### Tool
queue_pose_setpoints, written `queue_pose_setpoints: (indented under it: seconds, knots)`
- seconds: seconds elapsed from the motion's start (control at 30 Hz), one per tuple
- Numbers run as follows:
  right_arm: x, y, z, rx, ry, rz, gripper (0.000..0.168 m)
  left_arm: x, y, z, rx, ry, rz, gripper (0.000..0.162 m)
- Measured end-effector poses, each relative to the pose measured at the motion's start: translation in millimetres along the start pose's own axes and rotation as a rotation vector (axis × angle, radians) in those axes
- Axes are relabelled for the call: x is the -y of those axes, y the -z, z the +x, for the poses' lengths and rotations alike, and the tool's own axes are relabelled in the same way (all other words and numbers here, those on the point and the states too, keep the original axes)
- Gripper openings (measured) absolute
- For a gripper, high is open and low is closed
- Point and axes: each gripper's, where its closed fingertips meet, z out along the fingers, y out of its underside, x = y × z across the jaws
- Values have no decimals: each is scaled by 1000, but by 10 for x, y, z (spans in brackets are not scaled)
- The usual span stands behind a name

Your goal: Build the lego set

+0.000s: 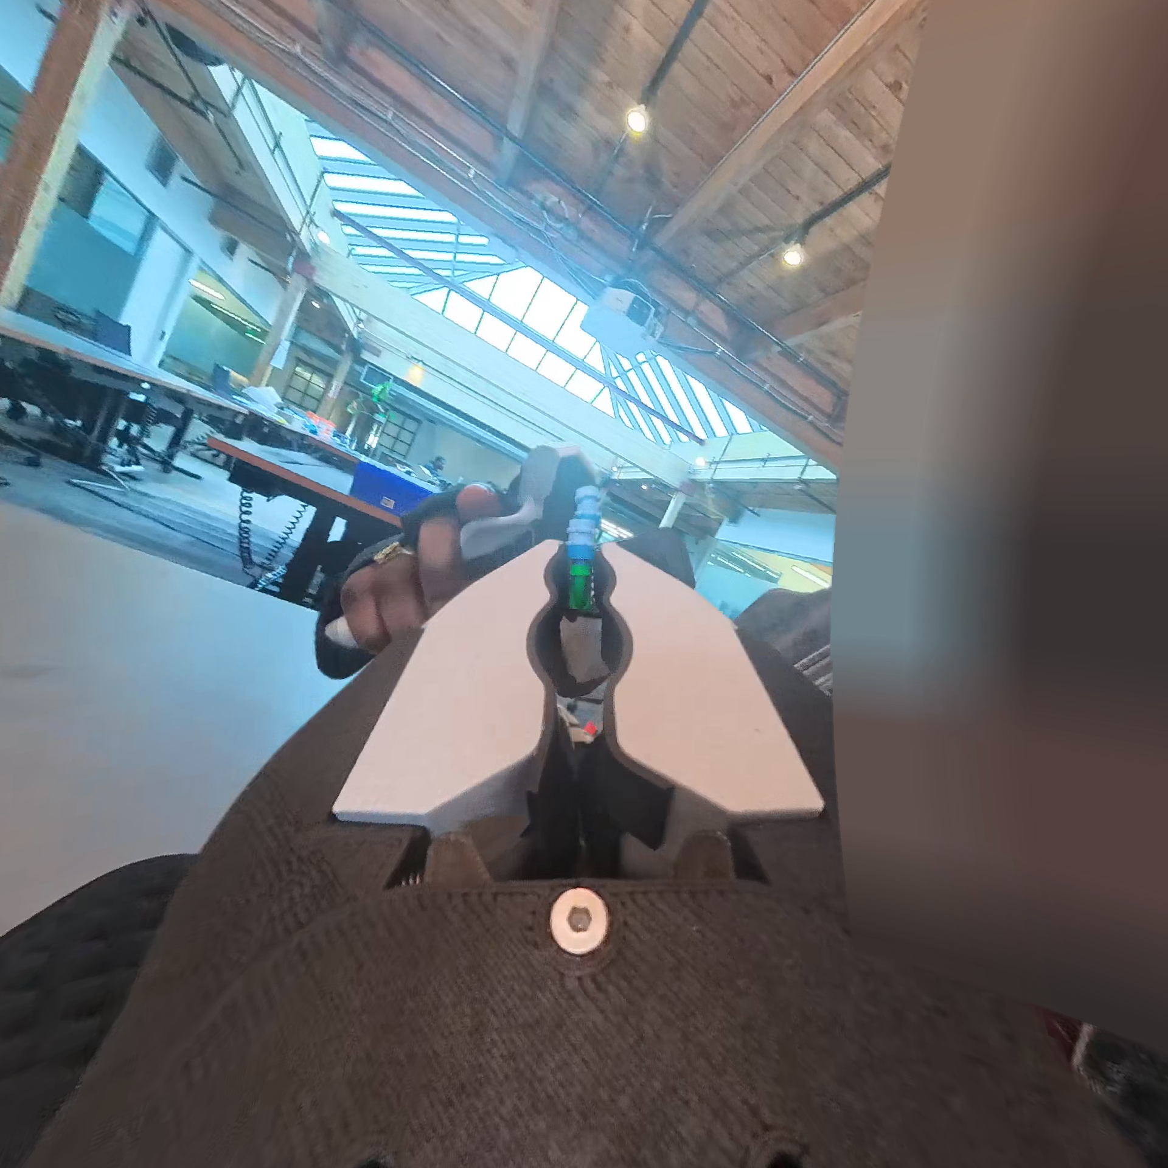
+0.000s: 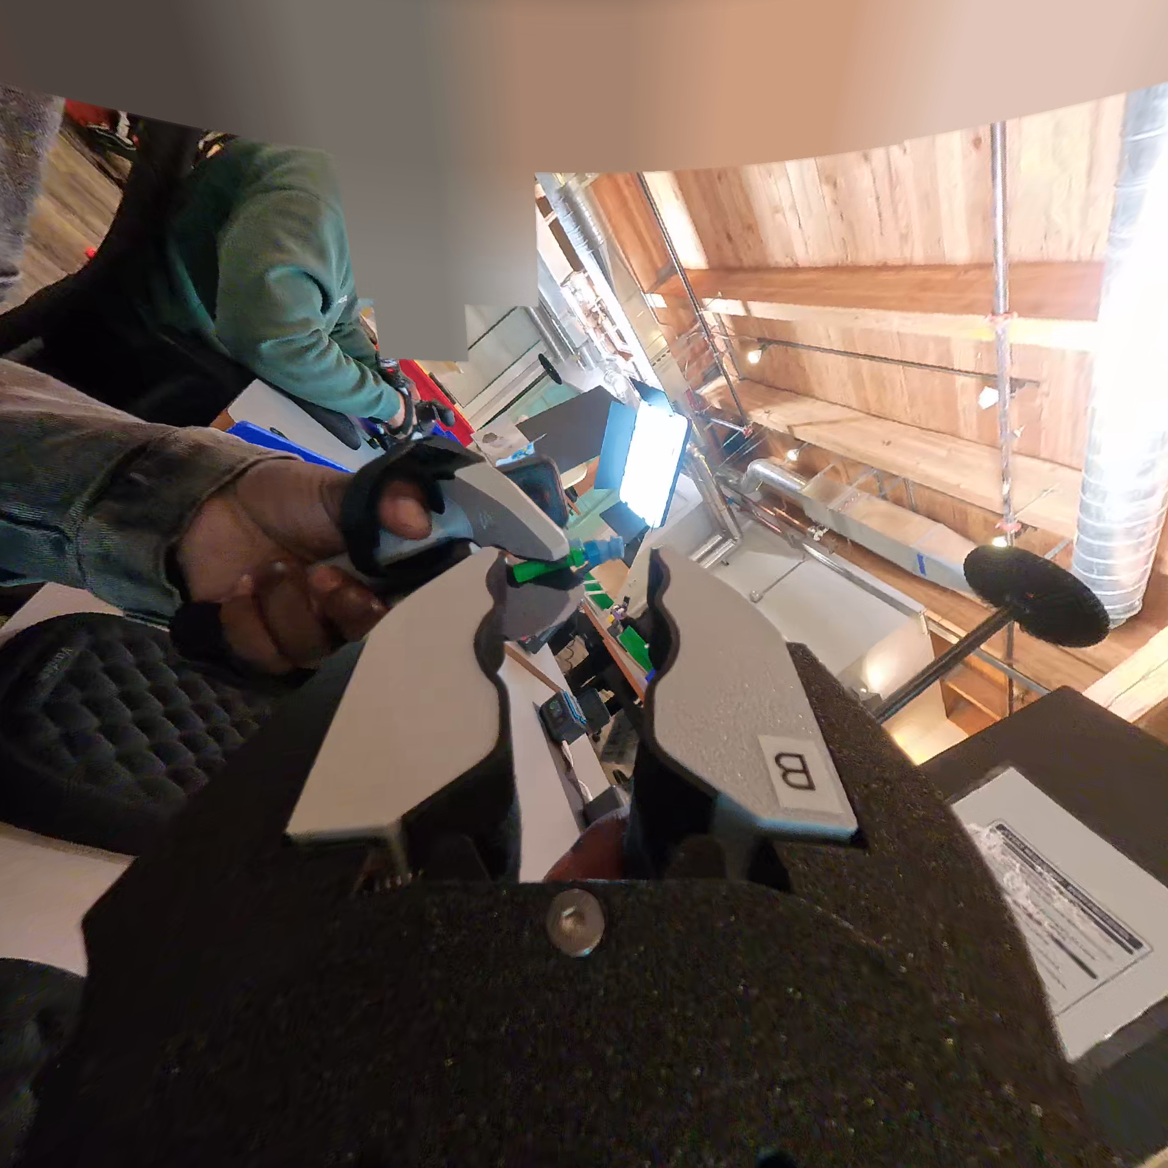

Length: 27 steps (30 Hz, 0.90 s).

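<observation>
A small lego stack, green at the base with blue and white pieces above, is clamped between the tips of my left gripper, which is shut on it and holds it in the air. The right gripper's grey finger and the hand holding it show just behind the stack. In the right wrist view my right gripper is open and empty. The left gripper holds the stack between the right gripper's fingertips. I cannot tell whether they touch it.
Both cameras tilt up toward a wooden ceiling. A white tabletop lies lower left. Other work tables stand behind. Another person in a green sweater works nearby, beside a bright light panel and a black round stand. Only a small space, under 4 cm, lies between the two pairs of fingers.
</observation>
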Motion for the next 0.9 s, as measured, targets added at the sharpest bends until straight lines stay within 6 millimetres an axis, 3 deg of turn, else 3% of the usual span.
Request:
queue_pose_setpoints:
  seconds: [0.3, 0.63, 0.9]
  knots:
    - [-43, 56, 40, -48, 78, -23, 36, -31, -91, -77, -8, 58, -4, 7]
    - [-91, 90, 28, 7, 95, -68, 26, -56, -69, -129, 29, 67, -79, 7]
    - [-151, 91, 37, -6, 128, -122, 26, -41, -56, -178, 36, 110, -36, 7]
